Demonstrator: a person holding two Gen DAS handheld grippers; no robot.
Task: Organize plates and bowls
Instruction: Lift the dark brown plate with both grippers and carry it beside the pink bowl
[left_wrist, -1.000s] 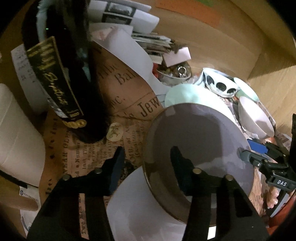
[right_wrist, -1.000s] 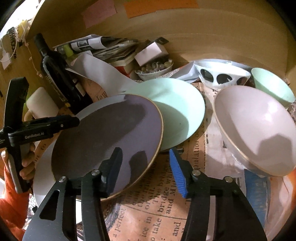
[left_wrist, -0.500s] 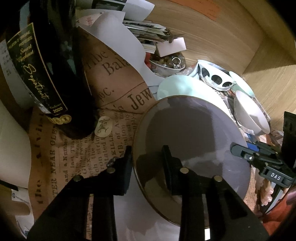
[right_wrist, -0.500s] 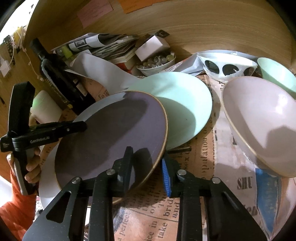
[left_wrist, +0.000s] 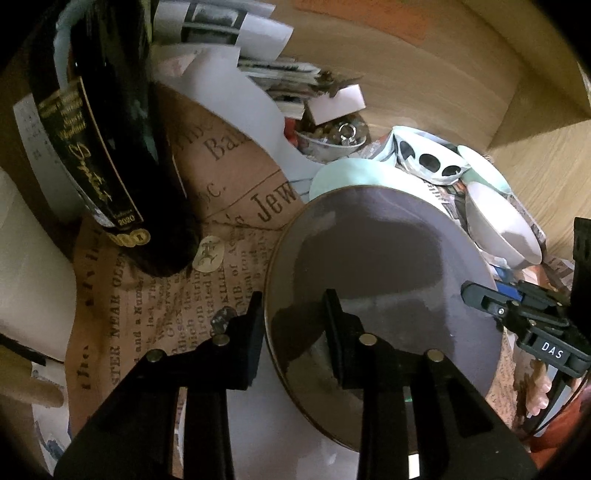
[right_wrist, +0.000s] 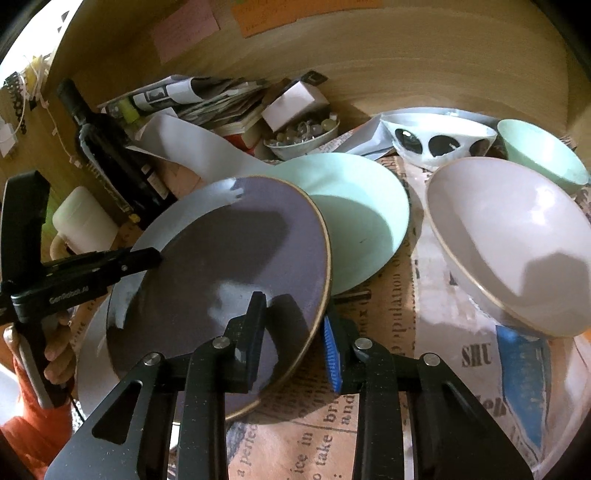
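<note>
Lying on newspaper sheets (right_wrist: 317, 435) under everything: a spread of crockery, with the purple plate (right_wrist: 229, 266) as the landmark. Tilting, that plate, its rim toward the mint plate raised and its opposite edge dipping toward a white plate (left_wrist: 280, 435) beneath it; round, so no long axis; face turned up.

Clamping on the purple plate's rim from opposite sides: the left gripper (left_wrist: 293, 317), one finger over the face and the other outside the edge, and the right gripper (right_wrist: 295, 332), one finger on the face and the blue-padded one under the rim.

Resting partly under the purple plate's far edge: a mint plate (right_wrist: 362, 221), empty. Sitting right of the purple plate: a large pale pink bowl (right_wrist: 509, 251), empty and leaning. Standing beyond that: a white bowl with black spots (right_wrist: 436, 140) and a mint bowl (right_wrist: 539, 155), both empty as far as showing.

Standing left of the purple plate: a dark wine bottle (left_wrist: 110, 140), upright. Sitting behind the mint plate: a small white bowl (right_wrist: 303, 136) holding glass marbles, beside stacked magazines (right_wrist: 207, 99).
</note>
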